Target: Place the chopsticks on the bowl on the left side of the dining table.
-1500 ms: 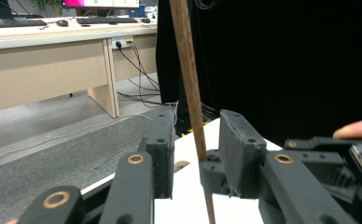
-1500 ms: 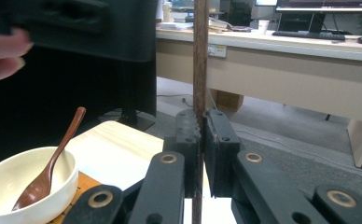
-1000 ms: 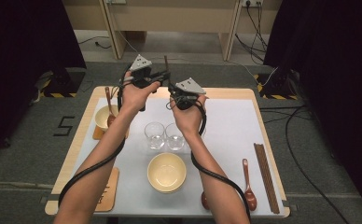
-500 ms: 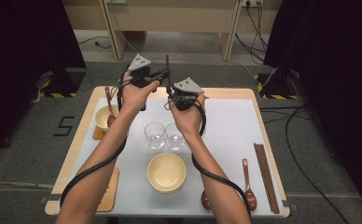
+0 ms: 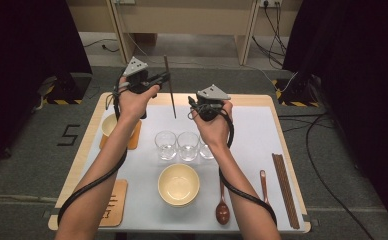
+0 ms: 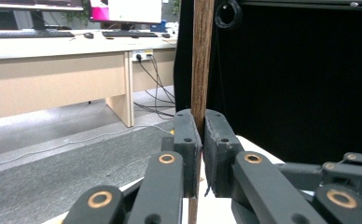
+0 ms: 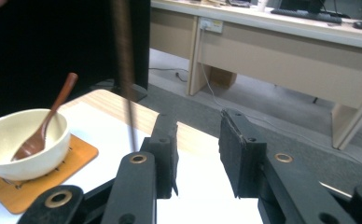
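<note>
My left gripper is shut on a dark wooden chopstick, which stands nearly upright above the table's far edge. In the left gripper view the chopstick is pinched between the pads of my left gripper. My right gripper hangs a little to the right of the stick and apart from it. Its jaws have just been opening and nothing is between them. From the right gripper the chopstick shows as a blurred bar off to the left.
A cream bowl with a wooden spoon sits on an orange coaster at the left. Three glasses stand mid-table before another bowl. Two spoons and more chopsticks lie right; a wooden rest front left.
Both grippers were together at the chopstick; the right one has opened, let go and drawn off to the right. The left gripper keeps the stick and has shifted slightly left.
</note>
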`<state>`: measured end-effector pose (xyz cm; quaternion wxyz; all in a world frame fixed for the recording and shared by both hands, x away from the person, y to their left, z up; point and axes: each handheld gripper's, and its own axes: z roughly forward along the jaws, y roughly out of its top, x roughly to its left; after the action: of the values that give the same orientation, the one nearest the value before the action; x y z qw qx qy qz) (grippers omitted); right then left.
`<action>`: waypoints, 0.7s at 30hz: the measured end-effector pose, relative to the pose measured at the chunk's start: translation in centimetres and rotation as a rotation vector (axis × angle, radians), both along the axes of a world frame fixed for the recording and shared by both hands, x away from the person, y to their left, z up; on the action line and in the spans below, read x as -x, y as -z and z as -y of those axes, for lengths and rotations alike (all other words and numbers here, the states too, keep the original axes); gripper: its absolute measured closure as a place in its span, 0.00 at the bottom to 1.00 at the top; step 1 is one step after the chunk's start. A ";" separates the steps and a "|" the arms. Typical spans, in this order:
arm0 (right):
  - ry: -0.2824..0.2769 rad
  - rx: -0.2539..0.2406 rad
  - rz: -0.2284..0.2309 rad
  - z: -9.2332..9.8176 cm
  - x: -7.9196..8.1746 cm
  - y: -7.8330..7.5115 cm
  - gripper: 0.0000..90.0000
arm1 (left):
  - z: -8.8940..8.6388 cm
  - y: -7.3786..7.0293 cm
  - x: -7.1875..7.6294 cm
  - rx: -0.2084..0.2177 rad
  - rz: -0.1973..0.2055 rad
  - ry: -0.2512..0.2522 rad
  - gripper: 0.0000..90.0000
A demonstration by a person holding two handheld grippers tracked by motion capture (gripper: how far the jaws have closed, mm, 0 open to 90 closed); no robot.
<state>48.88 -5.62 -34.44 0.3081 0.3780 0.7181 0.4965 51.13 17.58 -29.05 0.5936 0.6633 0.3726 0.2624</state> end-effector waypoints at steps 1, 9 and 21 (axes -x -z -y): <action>0.010 0.010 0.006 0.4 0.0 0.0 0.74 | -0.3 0.0 0.1 0.000 0.001 -0.010 0.93; 0.046 0.020 -0.010 2.7 0.0 0.4 0.74 | -2.1 -0.2 1.1 -0.013 0.002 -0.050 0.93; 0.091 0.039 -0.035 5.4 0.2 1.4 0.75 | -4.5 -0.4 2.8 -0.032 0.006 -0.094 0.93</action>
<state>48.66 -11.01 -35.85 0.3249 0.4128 0.7150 0.4613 48.29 22.10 -28.65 0.5709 0.6539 0.3973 0.2978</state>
